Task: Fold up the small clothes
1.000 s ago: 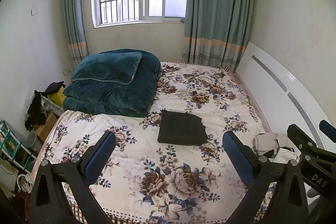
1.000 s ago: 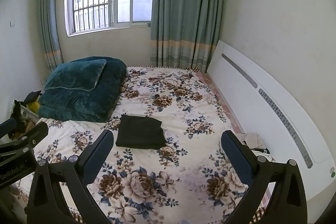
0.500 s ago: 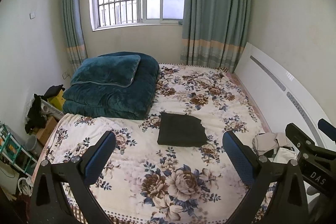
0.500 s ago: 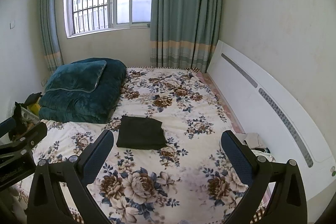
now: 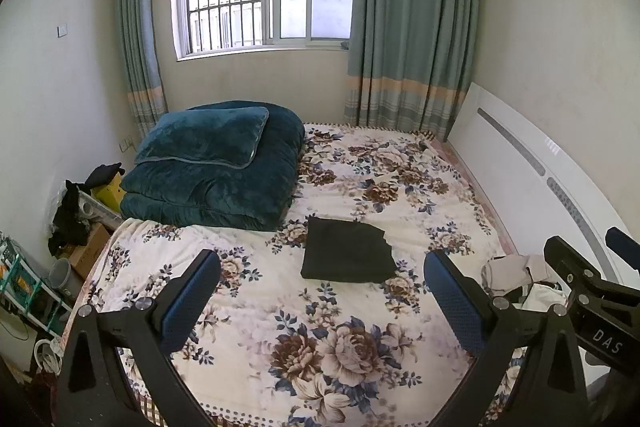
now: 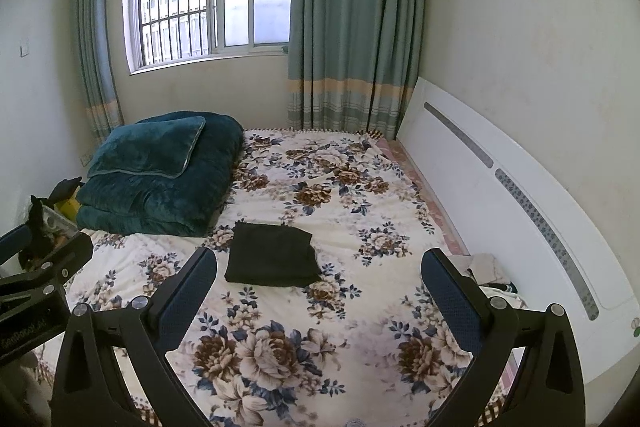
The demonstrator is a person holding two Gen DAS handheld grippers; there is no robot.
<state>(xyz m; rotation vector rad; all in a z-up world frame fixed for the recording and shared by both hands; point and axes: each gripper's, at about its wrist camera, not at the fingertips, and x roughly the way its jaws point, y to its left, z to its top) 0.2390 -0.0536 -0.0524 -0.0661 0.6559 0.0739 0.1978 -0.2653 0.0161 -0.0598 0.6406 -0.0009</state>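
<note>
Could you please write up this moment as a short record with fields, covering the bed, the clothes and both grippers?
surface: bed with a flowered cover
folded item: dark garment, flat near the middle of the bed, touched by neither gripper
unfolded items: pale clothes heaped at the bed's right edge by the white headboard
other bedding: teal quilt with a teal pillow on top, far left corner
left gripper: open, empty, above the bed
right gripper: open, empty, above the bed

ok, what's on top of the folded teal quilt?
A matching teal velvet pillow lies on the folded teal quilt, tilted toward the wall side. The quilt surface beneath the pillow is covered, so anything there is unseen.
</note>
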